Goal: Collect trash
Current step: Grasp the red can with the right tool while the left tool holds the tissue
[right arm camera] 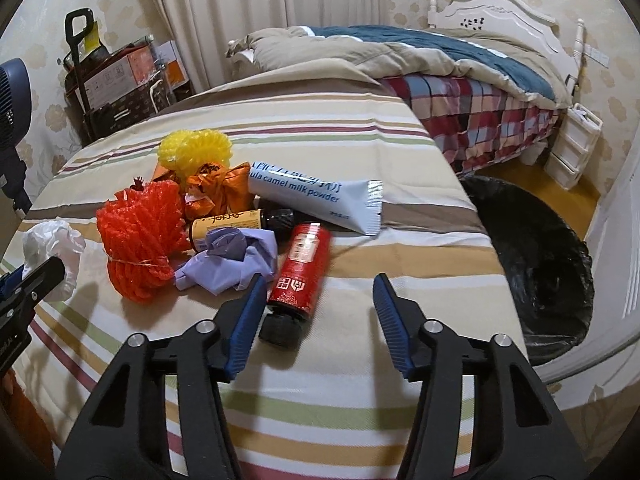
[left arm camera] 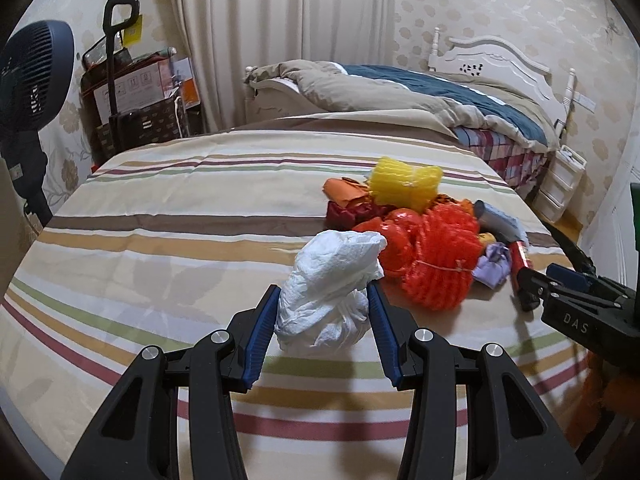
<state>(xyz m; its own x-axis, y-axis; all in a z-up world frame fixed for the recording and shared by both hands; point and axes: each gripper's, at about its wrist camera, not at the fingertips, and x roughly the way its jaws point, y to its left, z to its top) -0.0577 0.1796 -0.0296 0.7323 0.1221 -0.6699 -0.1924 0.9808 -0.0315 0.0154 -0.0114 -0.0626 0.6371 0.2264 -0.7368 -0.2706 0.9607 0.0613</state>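
A crumpled white tissue lies on the striped bedsheet between the pads of my left gripper, which touch both its sides. A trash pile sits to its right: orange foam net, yellow foam net, purple cloth. In the right wrist view my right gripper is open and empty above the sheet, with a red bottle lying just inside its left finger. A white milk powder packet, a brown bottle and the orange net lie behind it.
A bin lined with a black bag stands on the floor right of the bed. A second bed with blue and beige bedding is behind. A fan and boxes on a cart stand at the left. White drawers are at the far right.
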